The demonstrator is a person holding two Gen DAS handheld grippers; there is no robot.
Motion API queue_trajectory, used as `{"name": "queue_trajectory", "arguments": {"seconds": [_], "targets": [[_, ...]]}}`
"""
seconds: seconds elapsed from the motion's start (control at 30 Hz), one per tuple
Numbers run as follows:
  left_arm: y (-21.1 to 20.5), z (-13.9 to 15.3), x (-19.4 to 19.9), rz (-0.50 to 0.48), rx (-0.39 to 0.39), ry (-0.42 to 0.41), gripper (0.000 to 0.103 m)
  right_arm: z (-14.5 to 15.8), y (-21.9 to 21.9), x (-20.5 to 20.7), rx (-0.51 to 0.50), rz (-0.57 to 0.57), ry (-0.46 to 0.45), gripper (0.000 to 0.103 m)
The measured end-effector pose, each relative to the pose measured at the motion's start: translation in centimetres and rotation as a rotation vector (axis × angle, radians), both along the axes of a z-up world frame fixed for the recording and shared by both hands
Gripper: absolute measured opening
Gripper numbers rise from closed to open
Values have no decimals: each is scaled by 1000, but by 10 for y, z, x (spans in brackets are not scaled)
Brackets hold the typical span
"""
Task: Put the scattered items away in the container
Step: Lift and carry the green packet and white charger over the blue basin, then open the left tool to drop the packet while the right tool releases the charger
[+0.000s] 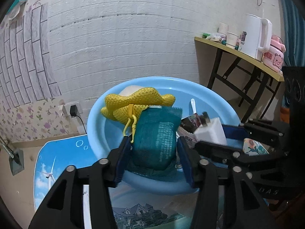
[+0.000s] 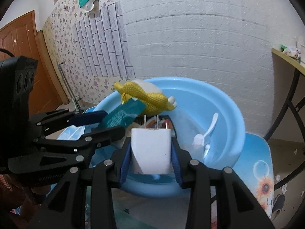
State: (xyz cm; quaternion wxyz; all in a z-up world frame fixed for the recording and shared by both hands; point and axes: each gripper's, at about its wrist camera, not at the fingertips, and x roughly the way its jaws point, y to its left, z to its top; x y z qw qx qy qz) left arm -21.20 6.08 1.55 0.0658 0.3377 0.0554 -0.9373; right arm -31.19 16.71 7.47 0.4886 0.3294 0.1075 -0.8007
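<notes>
Left tool [image 1: 153,155]: a teal packet [image 1: 154,143] sits between the blue pads, with a yellow knitted toy [image 1: 133,103] hanging off its top by a yellow clip. The pads stand close on either side; the right pad appears slightly clear of the packet, so whether they press it cannot be told. Packet and toy are over the near side of the blue basin [image 1: 99,114].

Right tool [image 2: 150,156]: closed on a white plug charger [image 2: 150,148], gripped on its two flat sides, prongs pointing up and away. It is held above the near rim of the basin.

Handling, as judged:
- Packet: soft, crinkly film, light; it would bulge under pressure and could slip. Best held across the middle, as now.
- Toy: soft, light and floppy; it will swing on its clip and may catch on the rim.
- Charger: rigid, smooth plastic, fairly dense for its size; flat faces give a sound hold. Keep clear of the prongs.

Appearance: the packet is teal with fine pale print; the toy is bright yellow with a white part behind; the charger is plain white with slight scuff marks.

Already in the basin: a white spoon [image 2: 209,126] and some printed wrappers [image 1: 190,123]. The basin stands on a desk [image 1: 57,160] with a printed blue top.
</notes>
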Motion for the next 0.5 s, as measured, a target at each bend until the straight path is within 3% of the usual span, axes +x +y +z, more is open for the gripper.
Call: {"name": "queue_trajectory", "arguments": {"seconds": [0.07,0.17,0.3,0.5], "targets": [[-1,-1,2,22,-7,-7,61,-3,1,2,0,0,3,39],[-3,0,8,28,-1,7,63,-3,3,4,3,-5,10,40],[-3,3,15,34,5,17,69,0,7,7,-3,-22,6,47],[2,4,29,35,4,18,70,5,22,12,-12,-44,17,48]]}}
